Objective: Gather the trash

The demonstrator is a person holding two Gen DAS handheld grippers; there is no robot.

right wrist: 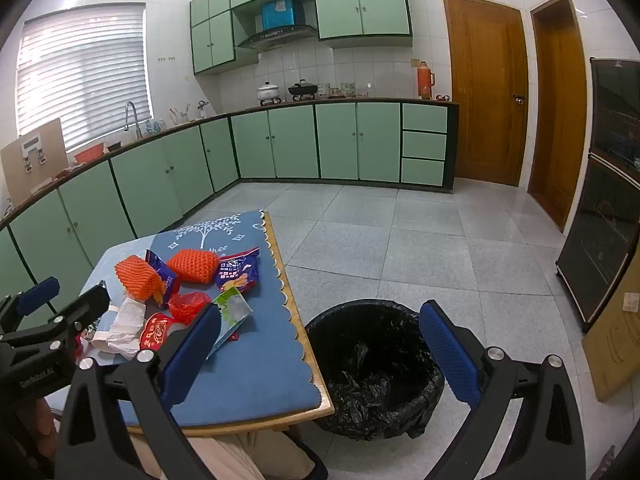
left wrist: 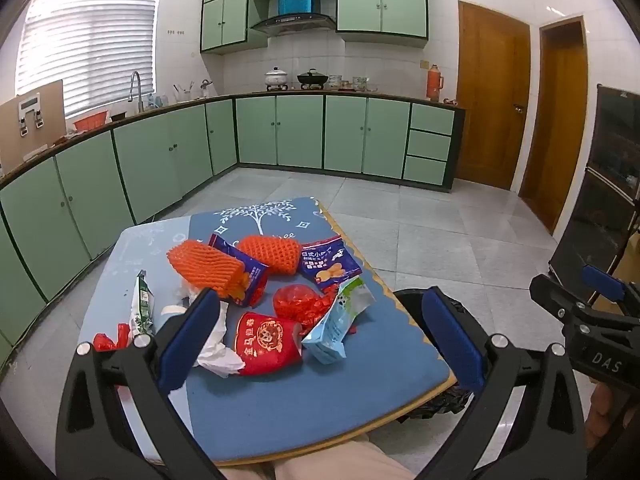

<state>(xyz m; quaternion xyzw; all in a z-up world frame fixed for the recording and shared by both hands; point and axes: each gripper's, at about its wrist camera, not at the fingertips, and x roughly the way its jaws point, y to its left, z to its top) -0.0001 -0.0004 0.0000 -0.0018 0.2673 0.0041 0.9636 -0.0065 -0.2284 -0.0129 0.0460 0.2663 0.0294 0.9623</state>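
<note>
Green-cabinet kitchen, blue-cloth table strewn with wrappers.
Your left gripper and right gripper both gape, holding nothing, above the black-lined round bin.

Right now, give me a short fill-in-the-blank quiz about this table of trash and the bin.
1. The bin is lined with a ____ bag.
2. The bin stands on the floor to the ____ of the table, seen from the right wrist camera.
3. Both the left gripper and right gripper are ____ and hold nothing.
4. The two foam nets are ____ in colour.

Answers: black; right; open; orange
</note>
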